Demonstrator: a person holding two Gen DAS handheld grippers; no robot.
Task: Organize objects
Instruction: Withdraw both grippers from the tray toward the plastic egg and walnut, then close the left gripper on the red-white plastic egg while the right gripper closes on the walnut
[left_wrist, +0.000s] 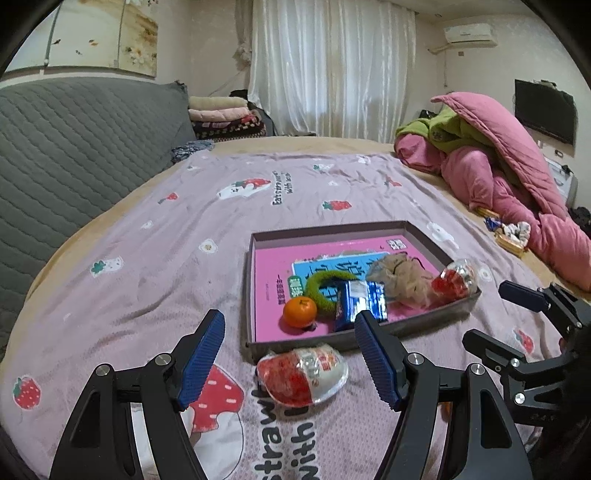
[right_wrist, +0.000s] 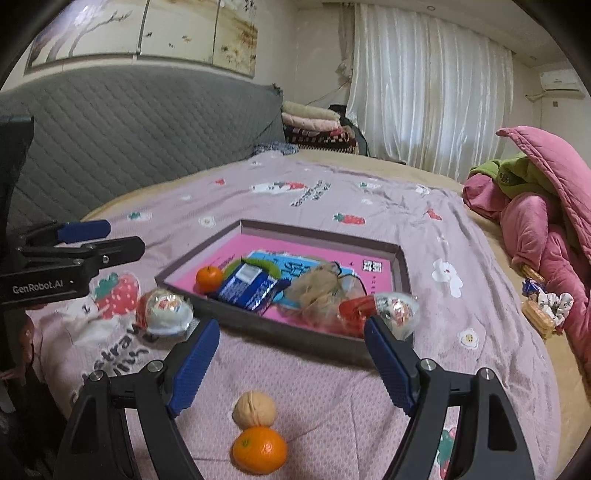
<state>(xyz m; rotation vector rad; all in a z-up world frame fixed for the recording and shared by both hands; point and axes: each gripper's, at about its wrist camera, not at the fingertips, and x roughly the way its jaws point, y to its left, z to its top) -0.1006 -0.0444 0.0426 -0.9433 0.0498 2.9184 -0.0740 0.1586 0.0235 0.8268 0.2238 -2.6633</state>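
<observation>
Looking along the left wrist view, the left gripper (left_wrist: 290, 343) stands with its blue-padded fingers (left_wrist: 201, 356) wide apart and empty. Between them, on the pink strawberry-print blanket (left_wrist: 155, 258), lies a red-and-white plastic-wrapped jelly cup (left_wrist: 303, 373), just short of the fingertips and touching neither pad. Just beyond it sits the shallow grey cardboard tray (left_wrist: 436, 319), lined with a pink printed sheet (left_wrist: 273, 266). Inside the tray lie a small orange tangerine (left_wrist: 300, 312), a green fuzzy ring (left_wrist: 325, 291), a blue foil snack packet (left_wrist: 360, 301), a beige crumpled mesh pouch (left_wrist: 400, 277) and a second red-and-white wrapped cup (left_wrist: 454, 282) against the right wall. The right gripper (left_wrist: 491, 314) shows at the right edge.

In the right wrist view, the right gripper (right_wrist: 291, 332) is likewise wide open and holds nothing. A tan walnut (right_wrist: 254, 410) and a second orange tangerine (right_wrist: 259, 449) lie touching on the blanket, between the finger bases and nearer the camera than the pads. The tray lies beyond the fingertips.
</observation>
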